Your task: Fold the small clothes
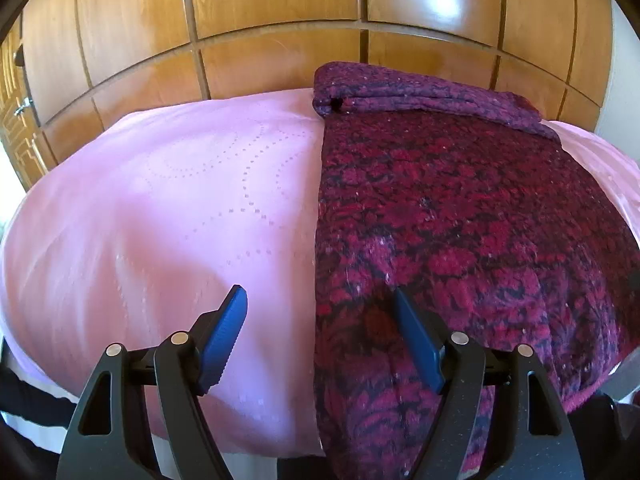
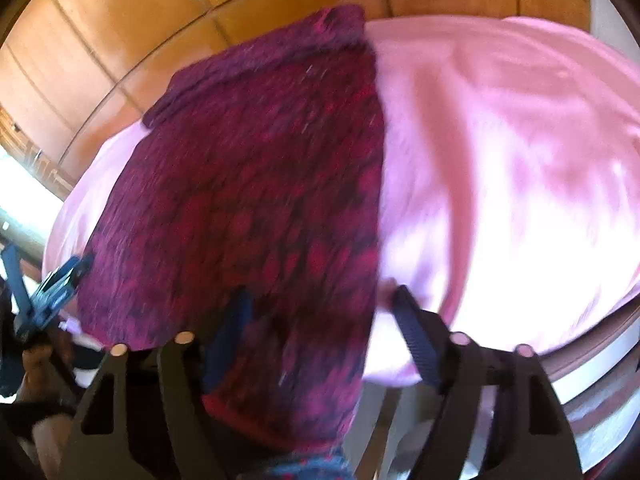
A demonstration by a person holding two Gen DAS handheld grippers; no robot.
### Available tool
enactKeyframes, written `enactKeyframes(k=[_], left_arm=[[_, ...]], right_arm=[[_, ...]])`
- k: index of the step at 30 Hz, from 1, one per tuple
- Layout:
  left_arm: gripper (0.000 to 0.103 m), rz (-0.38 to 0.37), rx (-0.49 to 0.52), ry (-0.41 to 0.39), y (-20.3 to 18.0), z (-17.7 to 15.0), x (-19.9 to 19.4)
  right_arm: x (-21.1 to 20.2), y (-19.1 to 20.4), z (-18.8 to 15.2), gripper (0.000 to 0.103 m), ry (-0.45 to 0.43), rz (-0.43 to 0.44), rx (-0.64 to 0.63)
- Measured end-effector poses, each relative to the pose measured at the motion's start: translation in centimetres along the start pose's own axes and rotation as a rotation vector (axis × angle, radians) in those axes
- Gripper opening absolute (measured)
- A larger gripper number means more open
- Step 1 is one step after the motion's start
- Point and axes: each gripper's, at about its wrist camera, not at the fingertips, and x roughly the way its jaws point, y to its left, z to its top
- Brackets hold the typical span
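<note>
A dark red and purple knitted garment [image 1: 460,220] lies flat on a pink bedsheet [image 1: 180,200], its far end folded over into a thick band [image 1: 420,94]. My left gripper [image 1: 318,300] stands open over the garment's near left edge. One blue pad [image 1: 224,336] is above the sheet and the other is above the knit. In the blurred right wrist view my right gripper [image 2: 320,298] stands open astride the near right edge of the garment [image 2: 260,200], with the knit between its fingers and neither pad pressing it. The left gripper [image 2: 52,288] shows at the far left.
A wooden wardrobe [image 1: 280,20] with panelled doors stands behind the bed. The pink sheet [image 2: 520,180] spreads out to the right of the garment, down to the mattress edge [image 2: 592,368]. A person's hand [image 2: 36,360] holds the left gripper at the lower left.
</note>
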Motion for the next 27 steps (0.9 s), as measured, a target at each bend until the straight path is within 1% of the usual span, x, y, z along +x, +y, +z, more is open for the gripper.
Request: enactKeyframes(k=[1,3,4,5,9,12,16,17,18,19,20,24,26,27], left_arm=[[0.074,0.0,0.004,-0.002,0.0,-0.2,-0.1],[0.071,-0.004,0.005,0.003,0.0,-0.4,-0.2],[0.067,-0.012,0.005,0.008,0.0,-0.5,-0.2],[0.065,-0.019,0.007,0.009,-0.1,-0.5,-0.2],[0.065,-0.008,0.014,0.006,-0.4,-0.6,-0.4],[0.064,-0.02,0.01,0.014,-0.4,-0.7,-0.3],[0.061,-0.016,0.032,0.013,-0.7,-0.7,-0.4],[0.058,-0.022,0.035,0.015,-0.6,-0.7,-0.4],[0.056,-0.026,0.038,0.016,-0.6,-0.7,-0.4],[0.048,-0.037,0.043,0.018,-0.7,-0.7,-0.5],[0.041,-0.051,0.05,0.021,-0.9,-0.7,-0.6],[0.028,-0.054,0.075,0.016,-1.6,-0.9,-0.9],[0.016,-0.058,0.084,0.014,-1.6,-0.8,-1.1],[0.014,-0.065,0.082,0.007,-1.5,-0.8,-1.3]], right_arm=[[0.1,0.2,-0.6,0.059,0.019,0.014,0.002],[0.2,0.6,-1.3,0.052,0.044,0.022,-0.006],[0.2,0.8,-1.5,0.05,0.048,0.023,-0.014],[0.3,0.9,-1.7,0.05,0.05,0.027,-0.015],[0.8,0.8,-1.4,0.049,0.052,0.032,-0.006],[0.9,0.9,-1.1,0.044,0.051,0.032,-0.017],[0.9,0.8,-1.1,0.04,0.048,0.043,-0.022],[0.8,0.7,-1.1,0.039,0.047,0.044,-0.026],[0.6,0.3,-1.0,0.035,0.049,0.046,-0.031],[0.5,0.4,-1.0,0.029,0.048,0.047,-0.038],[0.3,0.6,-0.9,0.026,0.046,0.046,-0.05],[-0.4,0.7,-0.7,0.023,0.042,0.055,-0.083],[-0.5,0.8,-0.6,0.021,0.043,0.057,-0.094],[-0.5,1.0,-0.5,0.02,0.043,0.062,-0.096]])
